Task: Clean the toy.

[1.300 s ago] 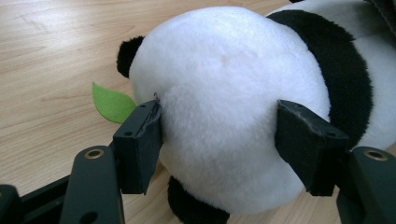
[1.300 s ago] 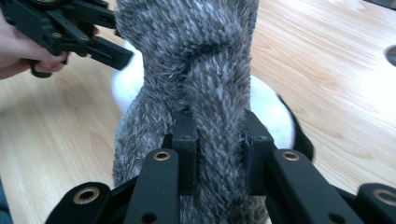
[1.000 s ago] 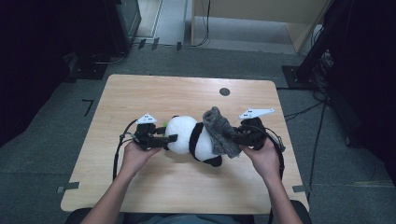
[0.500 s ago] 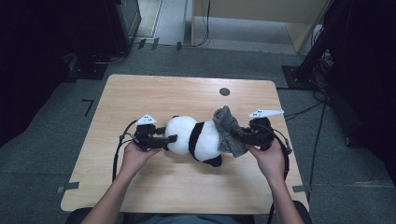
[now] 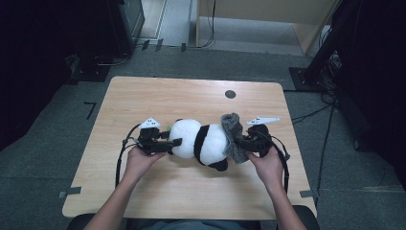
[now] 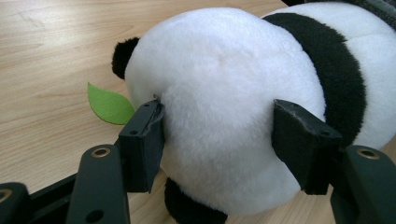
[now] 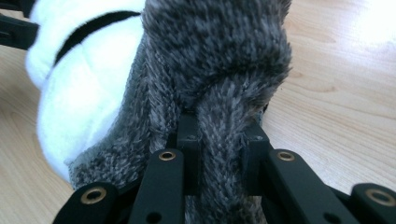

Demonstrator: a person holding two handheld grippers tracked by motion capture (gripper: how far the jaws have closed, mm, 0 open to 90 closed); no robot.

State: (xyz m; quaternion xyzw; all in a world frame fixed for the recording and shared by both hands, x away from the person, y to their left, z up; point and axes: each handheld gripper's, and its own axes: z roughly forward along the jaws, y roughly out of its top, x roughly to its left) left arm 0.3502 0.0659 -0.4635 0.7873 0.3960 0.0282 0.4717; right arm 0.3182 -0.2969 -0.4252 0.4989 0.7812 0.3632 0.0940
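Observation:
A black-and-white panda plush lies on its side on the wooden table. My left gripper is shut on its white head; the jaws have just been closing, and both pads dent the fur. A green felt leaf sticks out beside the head. My right gripper is shut on a fuzzy grey knitted cloth, pinching a fold of it between the pads. The grey cloth covers the panda's rear end.
A small black round mark sits on the far part of the table. Black cables trail from both grippers across the tabletop. Dark equipment and a wooden cabinet stand on the floor beyond the far edge.
My right gripper has sunk a little toward the table with the grey cloth, which now sits lower against the panda's rear. The left hand has stayed in place on the head.

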